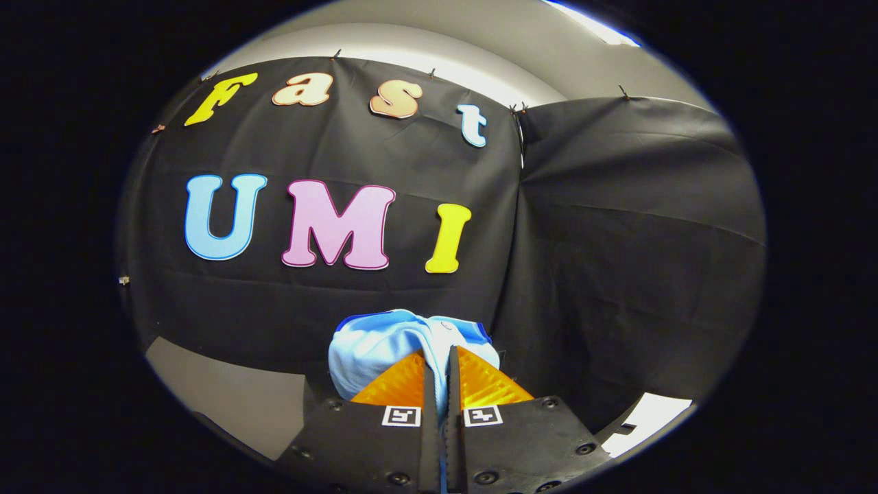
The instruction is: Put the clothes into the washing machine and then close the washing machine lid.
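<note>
The tool (439,357) is clenched on the cloth (384,343), a light blue garment with a darker blue trim along its upper edge. Both fingers (480,384) press in on a narrow fold of it, and only that thin strip of fabric keeps them apart. The rest of the cloth bunches up just ahead of the fingertips, bulging more to the left finger's side, with a smaller lump over the right one.

The cloth is held up in the air, clear of any surface I can see. Behind it hangs the black wall (617,240), made of two sheets of dark fabric that meet at a seam a little to the right of the tool; small clips pin the sheets along their top edge. Above the wall runs a pale ceiling (425,34) with a bright strip of light off to the right.

Low down on the left, beside the tool's body, a grey flat surface (219,398) shows beneath the wall's lower edge; I cannot tell whether it is floor or table. Low on the right a small bright white patch (648,422) shows the same way, too little of it to say what it is.
</note>
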### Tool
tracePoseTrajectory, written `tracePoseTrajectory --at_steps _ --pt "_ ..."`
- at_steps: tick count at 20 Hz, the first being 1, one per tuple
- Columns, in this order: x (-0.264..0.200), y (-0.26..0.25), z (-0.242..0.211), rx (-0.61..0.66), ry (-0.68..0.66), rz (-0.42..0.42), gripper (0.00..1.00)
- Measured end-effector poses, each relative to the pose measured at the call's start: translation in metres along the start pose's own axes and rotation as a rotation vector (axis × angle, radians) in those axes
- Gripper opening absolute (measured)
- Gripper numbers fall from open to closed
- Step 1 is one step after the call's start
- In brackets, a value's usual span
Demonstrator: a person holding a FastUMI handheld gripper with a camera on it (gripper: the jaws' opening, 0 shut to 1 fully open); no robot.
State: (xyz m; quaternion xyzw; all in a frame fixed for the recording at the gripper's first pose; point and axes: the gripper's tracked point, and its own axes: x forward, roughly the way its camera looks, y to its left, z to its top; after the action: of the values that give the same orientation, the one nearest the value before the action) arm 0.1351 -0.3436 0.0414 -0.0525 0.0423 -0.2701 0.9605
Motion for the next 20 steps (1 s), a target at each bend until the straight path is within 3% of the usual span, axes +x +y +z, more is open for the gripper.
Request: tracePoseTrajectory --at_steps 7,14,20 --pt "0.033 -0.010 -0.072 -0.082 0.096 -0.007 0.08" --pt "0.053 -0.001 -0.164 -0.088 0.194 0.093 0.08" --pt "0.068 -0.014 -0.241 -0.164 0.318 0.123 0.08"
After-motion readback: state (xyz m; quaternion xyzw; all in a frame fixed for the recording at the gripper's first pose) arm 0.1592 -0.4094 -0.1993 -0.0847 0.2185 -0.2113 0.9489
